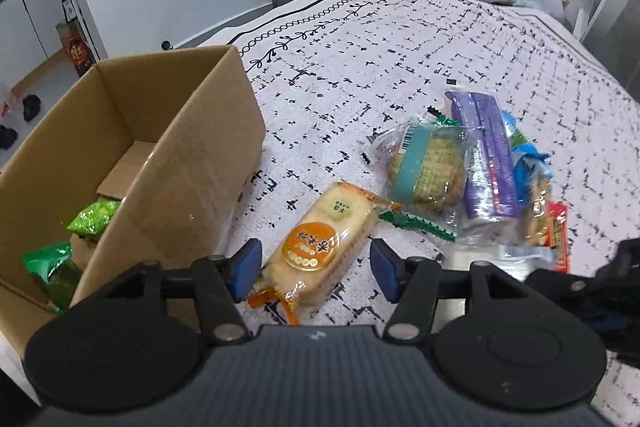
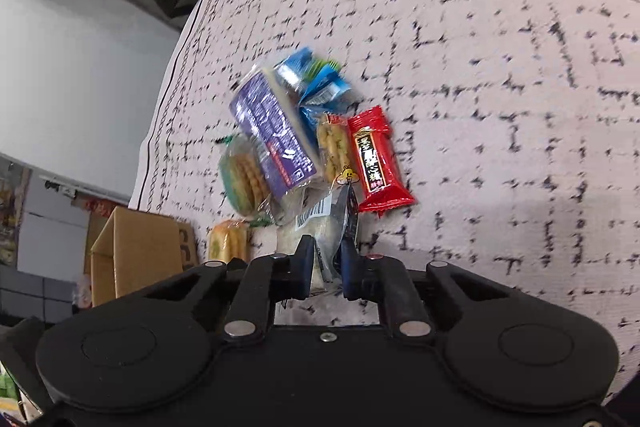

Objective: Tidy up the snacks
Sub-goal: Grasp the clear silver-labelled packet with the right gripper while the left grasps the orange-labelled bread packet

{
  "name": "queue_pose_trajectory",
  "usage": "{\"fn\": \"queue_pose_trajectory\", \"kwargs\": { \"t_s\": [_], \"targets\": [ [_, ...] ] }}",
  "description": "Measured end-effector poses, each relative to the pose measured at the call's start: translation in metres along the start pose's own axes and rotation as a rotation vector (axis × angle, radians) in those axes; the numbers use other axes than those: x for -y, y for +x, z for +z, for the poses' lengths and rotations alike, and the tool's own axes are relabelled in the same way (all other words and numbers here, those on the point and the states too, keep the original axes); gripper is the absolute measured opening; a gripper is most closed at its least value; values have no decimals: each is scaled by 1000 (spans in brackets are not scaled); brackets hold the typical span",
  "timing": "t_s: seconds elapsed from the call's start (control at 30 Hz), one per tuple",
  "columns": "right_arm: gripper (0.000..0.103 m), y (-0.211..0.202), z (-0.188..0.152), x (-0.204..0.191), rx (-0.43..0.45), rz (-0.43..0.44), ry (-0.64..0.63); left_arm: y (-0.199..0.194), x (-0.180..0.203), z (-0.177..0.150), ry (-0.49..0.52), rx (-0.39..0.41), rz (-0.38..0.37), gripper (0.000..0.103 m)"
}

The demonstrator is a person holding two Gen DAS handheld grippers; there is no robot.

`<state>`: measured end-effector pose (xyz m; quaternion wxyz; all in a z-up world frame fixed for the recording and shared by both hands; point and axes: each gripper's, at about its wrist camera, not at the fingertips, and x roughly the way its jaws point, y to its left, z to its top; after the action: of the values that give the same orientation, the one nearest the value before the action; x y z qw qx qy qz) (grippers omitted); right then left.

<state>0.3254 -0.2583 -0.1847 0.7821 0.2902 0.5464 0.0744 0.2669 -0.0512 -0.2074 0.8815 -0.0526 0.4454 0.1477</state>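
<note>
The cardboard box (image 1: 132, 155) sat open at the bed's left edge, the orange rice cracker pack (image 1: 324, 247) lay long-axis diagonal, between the spread left gripper (image 1: 314, 269), while only the right view showed the right gripper (image 2: 326, 267) pinching a clear-wrapped snack (image 2: 320, 227).

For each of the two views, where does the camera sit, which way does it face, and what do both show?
Left wrist: on the left gripper, angled down at an orange rice-cracker pack between open jaws, beside the cardboard box.
Right wrist: on the right gripper, angled down, shut on a clear snack wrapper at the pile's near edge.
Shared: the cardboard box, purple pack, orange rice-cracker pack, patterned bedspread.
</note>
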Motion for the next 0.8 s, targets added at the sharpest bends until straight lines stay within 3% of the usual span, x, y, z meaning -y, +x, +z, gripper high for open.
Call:
{"fn": "queue_pose_trajectory", "kwargs": {
  "t_s": [0.07, 0.23, 0.33, 0.5, 0.67, 0.7, 0.73, 0.8],
  "targets": [
    [15, 0, 3, 3, -10, 1, 11, 4, 0, 0, -13, -7, 4, 59],
    [31, 5, 5, 2, -6, -25, 24, 15, 0, 1, -38, -39, -6, 58],
    [50, 9, 7, -2, -3, -28, 20, 23, -5, 0, -75, -72, -27, 53],
    [60, 22, 4, -11, -48, -29, -27, 18, -5, 0, -84, -70, -57, 37],
    [56, 30, 2, -15, -57, -40, -59, 8, -10, 0, -114, -60, -72, 36],
    [41, 31, 1, -15, -54, -49, -66, 5, -11, 0, -119, -56, -76, 36],
    [32, 33, 1, -16, -56, -62, -77, 2, -13, 1, -125, -50, -84, 36],
    [24, 35, -1, -16, -55, -35, -77, -5, -15, 3, -130, -38, -88, 36]
  ]
}}
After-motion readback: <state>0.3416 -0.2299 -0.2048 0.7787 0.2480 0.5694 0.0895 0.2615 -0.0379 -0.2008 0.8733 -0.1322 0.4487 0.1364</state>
